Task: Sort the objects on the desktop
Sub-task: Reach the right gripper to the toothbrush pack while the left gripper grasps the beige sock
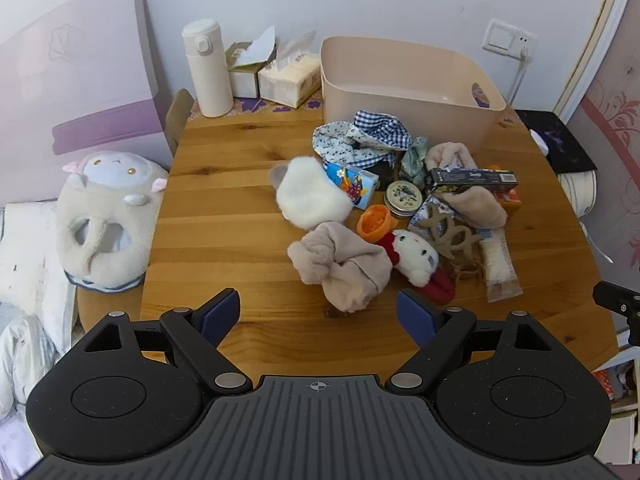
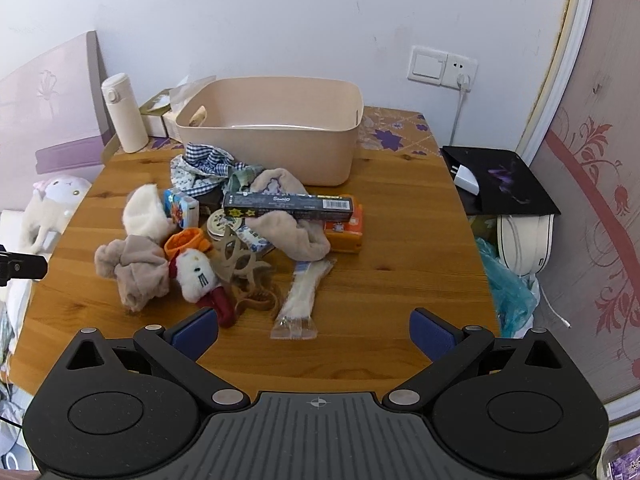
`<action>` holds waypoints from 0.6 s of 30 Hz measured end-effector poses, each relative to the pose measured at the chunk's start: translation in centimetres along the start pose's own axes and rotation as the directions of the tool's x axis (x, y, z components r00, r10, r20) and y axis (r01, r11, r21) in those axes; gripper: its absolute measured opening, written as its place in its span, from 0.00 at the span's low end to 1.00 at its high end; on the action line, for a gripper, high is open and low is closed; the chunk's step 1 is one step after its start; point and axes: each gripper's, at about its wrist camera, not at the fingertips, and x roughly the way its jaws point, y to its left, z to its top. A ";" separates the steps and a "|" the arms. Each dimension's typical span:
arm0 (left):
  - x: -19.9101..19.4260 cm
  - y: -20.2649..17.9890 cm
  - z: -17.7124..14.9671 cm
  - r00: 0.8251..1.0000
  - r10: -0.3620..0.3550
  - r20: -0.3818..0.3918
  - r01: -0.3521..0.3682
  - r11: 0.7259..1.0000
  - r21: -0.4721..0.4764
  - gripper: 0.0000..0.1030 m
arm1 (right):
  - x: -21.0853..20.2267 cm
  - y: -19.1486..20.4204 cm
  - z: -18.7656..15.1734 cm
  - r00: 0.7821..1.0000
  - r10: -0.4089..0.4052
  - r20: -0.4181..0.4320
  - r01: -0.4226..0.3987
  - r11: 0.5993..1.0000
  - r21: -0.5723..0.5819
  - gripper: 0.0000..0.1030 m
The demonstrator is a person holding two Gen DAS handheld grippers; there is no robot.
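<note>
Wooden table [image 1: 224,216]: one beige bin [image 1: 404,88] at 12 o'clock, empty. One heap [image 1: 392,208] before it: one cat plush [image 1: 416,258], one round tin [image 1: 403,197], one black box [image 1: 472,178]. One flask [image 1: 206,68] at 10. Left gripper [image 1: 318,314] and right gripper [image 2: 314,332]: jaws apart, empty.

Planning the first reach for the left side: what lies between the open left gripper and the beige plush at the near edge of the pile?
Only bare wooden table: in the left wrist view nothing lies between the left gripper and the beige plush.
</note>
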 end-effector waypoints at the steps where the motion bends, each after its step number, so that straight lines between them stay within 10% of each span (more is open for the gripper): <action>1: 0.5 0.2 0.3 1.000 -0.005 -0.005 0.005 1.000 0.003 0.84 | 0.4 0.2 0.1 1.000 -0.003 -0.004 0.003 1.000 0.002 1.00; 18: 7.2 0.6 2.4 0.995 -0.080 -0.053 0.083 0.994 0.068 0.84 | 5.8 3.6 1.1 0.995 -0.073 -0.066 0.069 0.996 -0.063 1.00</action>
